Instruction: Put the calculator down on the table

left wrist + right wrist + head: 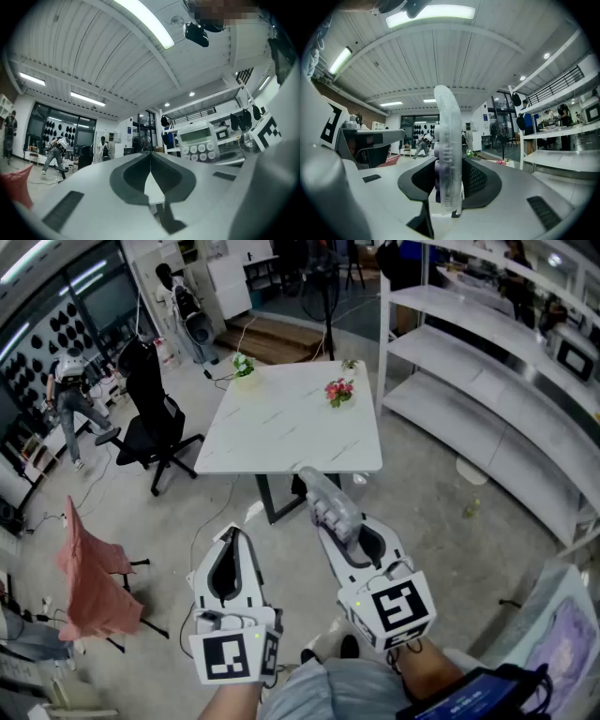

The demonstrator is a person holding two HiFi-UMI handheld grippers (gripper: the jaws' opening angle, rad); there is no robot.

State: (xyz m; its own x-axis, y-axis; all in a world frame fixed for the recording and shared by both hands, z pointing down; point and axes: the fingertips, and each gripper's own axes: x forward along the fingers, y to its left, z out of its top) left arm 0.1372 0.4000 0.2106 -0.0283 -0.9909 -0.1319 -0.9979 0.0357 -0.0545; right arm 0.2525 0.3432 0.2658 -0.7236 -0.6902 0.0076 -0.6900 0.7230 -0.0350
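A clear plastic calculator (pixel 327 502) with pale round keys stands on edge between the jaws of my right gripper (pixel 343 527), which is shut on it. In the right gripper view the calculator (pixel 448 154) rises upright between the dark pads (pixel 480 180). It is held in the air above the floor, short of the near edge of the white table (pixel 291 432). My left gripper (pixel 233 538) hangs to its left with its jaws together and nothing in them. From the left gripper view (pixel 151 157) the calculator's screen and keys (pixel 198 141) face me at the right.
Two small flower pots (pixel 339 391) (pixel 244 365) stand at the table's far side. A black office chair (pixel 150 423) is left of the table, and a chair draped in red cloth (pixel 89 573) nearer left. White shelving (pixel 487 381) runs along the right. A person (pixel 70 395) stands far left.
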